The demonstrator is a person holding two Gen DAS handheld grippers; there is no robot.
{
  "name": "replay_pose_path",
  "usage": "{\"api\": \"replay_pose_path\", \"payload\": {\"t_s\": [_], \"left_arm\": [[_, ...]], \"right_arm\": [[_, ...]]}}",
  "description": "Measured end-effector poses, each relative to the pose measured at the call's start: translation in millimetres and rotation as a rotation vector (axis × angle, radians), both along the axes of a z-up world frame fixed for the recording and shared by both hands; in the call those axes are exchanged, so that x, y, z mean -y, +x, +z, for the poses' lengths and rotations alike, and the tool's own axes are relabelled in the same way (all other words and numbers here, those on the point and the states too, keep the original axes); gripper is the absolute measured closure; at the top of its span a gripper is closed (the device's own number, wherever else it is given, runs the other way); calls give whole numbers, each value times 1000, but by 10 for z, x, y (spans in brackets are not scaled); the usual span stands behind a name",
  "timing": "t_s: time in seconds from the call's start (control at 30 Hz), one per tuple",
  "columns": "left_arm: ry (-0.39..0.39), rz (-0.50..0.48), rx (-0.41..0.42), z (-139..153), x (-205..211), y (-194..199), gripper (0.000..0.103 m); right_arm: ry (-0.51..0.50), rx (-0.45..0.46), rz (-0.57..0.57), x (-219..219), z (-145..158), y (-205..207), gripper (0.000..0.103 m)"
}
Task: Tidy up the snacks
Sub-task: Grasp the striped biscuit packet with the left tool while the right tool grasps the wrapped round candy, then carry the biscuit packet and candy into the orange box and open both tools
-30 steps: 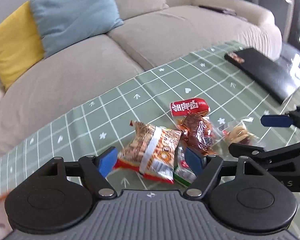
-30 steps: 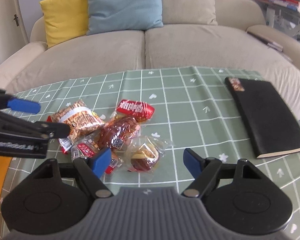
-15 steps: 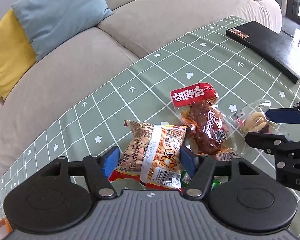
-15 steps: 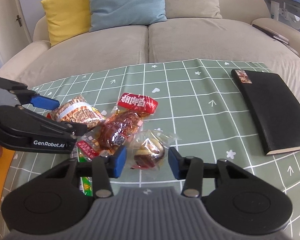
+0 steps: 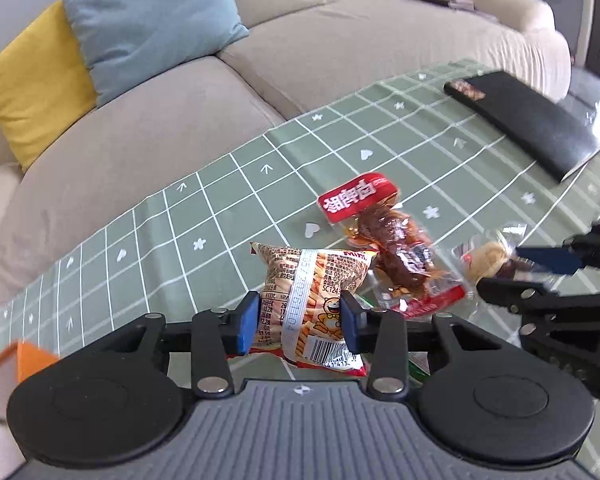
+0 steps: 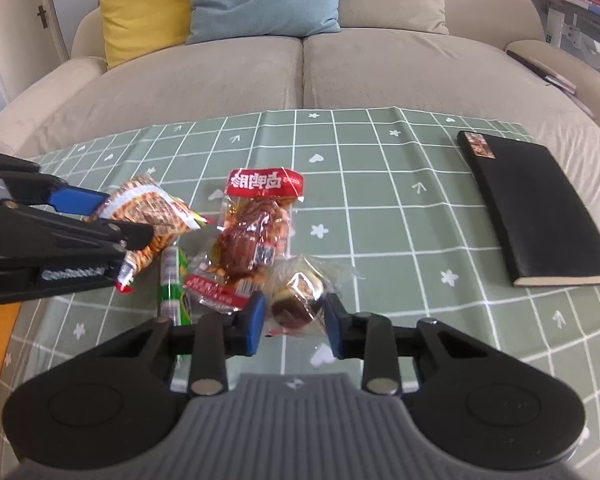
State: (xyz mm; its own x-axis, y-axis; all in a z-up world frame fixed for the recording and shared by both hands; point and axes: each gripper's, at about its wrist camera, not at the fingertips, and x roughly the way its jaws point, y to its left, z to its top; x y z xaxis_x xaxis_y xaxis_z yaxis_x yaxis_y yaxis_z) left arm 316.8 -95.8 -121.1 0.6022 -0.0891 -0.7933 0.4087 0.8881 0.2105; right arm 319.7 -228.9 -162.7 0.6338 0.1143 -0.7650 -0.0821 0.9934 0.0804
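My left gripper (image 5: 299, 326) is shut on an orange-and-white crisp packet (image 5: 312, 300), which also shows in the right wrist view (image 6: 152, 216), raised off the green checked tablecloth (image 6: 380, 208). My right gripper (image 6: 294, 322) is shut on a clear-wrapped brown-and-yellow pastry (image 6: 298, 300), seen in the left wrist view (image 5: 488, 260) too. A red-topped meat snack pouch (image 6: 256, 232) lies between them. A green tube snack (image 6: 172, 284) lies beside it on the cloth.
A black notebook (image 6: 528, 204) lies at the table's right. An orange container edge (image 5: 24, 364) shows at the left. A beige sofa (image 6: 300, 72) with yellow and blue cushions stands behind the table.
Both grippers moved in and closed: the left on the crisp packet, which lifted, and the right on the wrapped pastry.
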Motion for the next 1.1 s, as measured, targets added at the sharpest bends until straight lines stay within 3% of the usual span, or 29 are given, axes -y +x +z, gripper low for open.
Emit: {"api": "replay_pose_path", "payload": {"t_s": [0.53,0.73,1.0,1.1], "left_arm": [[-184,104,61,581,-242,-1099,57],[-257,146,71,827,-530,-1469,57],[-268,276,130,1103,-1146,-1666,57],[-238,332,164,1150,-1400,-1672,57]], "right_arm": [[125,58,-39,-36,435,-887,75],[120,120,60,-377,668,-1189,75],[140,187,204,-961,993,-1310,75],[133,215,275,-1254,1103,-1303,75]]}}
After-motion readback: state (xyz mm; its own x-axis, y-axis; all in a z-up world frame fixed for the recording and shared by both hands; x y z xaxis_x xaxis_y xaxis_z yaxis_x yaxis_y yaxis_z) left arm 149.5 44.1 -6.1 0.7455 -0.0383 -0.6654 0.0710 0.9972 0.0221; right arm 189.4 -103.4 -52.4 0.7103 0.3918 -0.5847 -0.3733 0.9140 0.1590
